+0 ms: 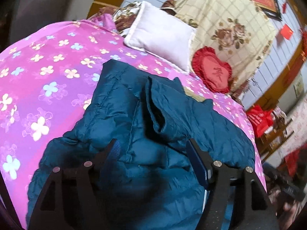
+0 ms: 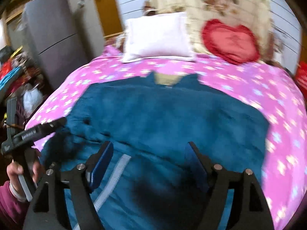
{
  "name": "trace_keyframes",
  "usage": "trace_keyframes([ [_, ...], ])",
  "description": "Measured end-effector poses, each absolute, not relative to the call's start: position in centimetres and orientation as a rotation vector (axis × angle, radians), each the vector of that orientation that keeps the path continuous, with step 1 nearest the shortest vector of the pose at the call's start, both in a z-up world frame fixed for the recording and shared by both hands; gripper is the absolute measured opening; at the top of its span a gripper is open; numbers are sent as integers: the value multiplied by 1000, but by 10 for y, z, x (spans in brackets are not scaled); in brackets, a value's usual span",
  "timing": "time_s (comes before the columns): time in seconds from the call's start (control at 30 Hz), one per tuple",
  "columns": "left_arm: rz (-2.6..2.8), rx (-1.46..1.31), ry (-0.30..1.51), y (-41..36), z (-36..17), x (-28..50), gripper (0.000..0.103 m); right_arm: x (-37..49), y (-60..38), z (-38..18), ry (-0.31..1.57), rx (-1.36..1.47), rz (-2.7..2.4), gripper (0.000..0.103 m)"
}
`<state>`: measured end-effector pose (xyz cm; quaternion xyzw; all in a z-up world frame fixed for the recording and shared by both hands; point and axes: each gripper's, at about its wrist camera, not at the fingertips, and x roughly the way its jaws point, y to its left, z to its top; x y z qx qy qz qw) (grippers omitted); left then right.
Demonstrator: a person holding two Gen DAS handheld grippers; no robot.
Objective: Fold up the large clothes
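Observation:
A large teal padded jacket (image 1: 138,126) lies on a bed with a pink flowered cover (image 1: 48,72); one part is folded over its middle. My left gripper (image 1: 152,145) is open just above the jacket's near part, with nothing between its fingers. In the right wrist view the jacket (image 2: 163,111) lies spread out, collar toward the pillows, with a grey zip strip (image 2: 115,174) near its hem. My right gripper (image 2: 148,149) is open over the hem and holds nothing. The left gripper tool (image 2: 36,132) shows at that view's left edge, over the jacket's left side.
A white pillow (image 1: 161,36) and a red heart cushion (image 1: 213,71) lie at the head of the bed, against a floral cream cloth (image 1: 230,25). A grey fridge (image 2: 51,38) stands left of the bed. Red bags and clutter (image 1: 261,118) sit at the right.

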<state>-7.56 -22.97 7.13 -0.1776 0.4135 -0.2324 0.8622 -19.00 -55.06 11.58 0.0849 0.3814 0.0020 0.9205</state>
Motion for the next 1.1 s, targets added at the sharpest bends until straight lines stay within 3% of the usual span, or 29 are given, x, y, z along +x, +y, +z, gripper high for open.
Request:
trace_keyframes([
  [0.13, -440, -342, 893, -246, 66, -52, 49, -226, -601, 112, 785, 201, -101, 81],
  [0.17, -451, -341, 897, -250, 63, -47, 40, -233, -612, 111, 784, 207, -129, 81],
  [0.2, -454, -335, 909, -252, 60, -42, 22, -239, -623, 110, 782, 216, -165, 81],
  [0.27, -455, -312, 939, -256, 53, -33, 3, -247, -638, 109, 767, 242, -224, 81],
  [0.3, -460, -321, 944, -254, 50, -31, 0, -249, -646, 108, 753, 263, -257, 81],
  [0.53, -409, -246, 868, -240, 71, -53, 0, -208, -651, 85, 724, 347, -278, 81],
  [0.67, -340, -199, 934, -231, 60, -56, 0, -176, -635, 65, 739, 345, -245, 81],
  [0.73, -323, -215, 947, -225, 57, -55, 0, -162, -630, 50, 779, 344, -225, 86],
  [0.87, -339, -267, 915, -219, 69, -57, 1, -149, -619, 41, 838, 277, -239, 86],
  [0.9, -347, -279, 905, -217, 74, -57, 19, -152, -619, 48, 823, 282, -237, 86],
  [0.97, -393, -335, 860, -214, 83, -58, 38, -162, -623, 65, 745, 286, -231, 86],
  [1.1, -413, -336, 825, -222, 90, -55, 41, -159, -644, 82, 688, 282, -295, 86],
])
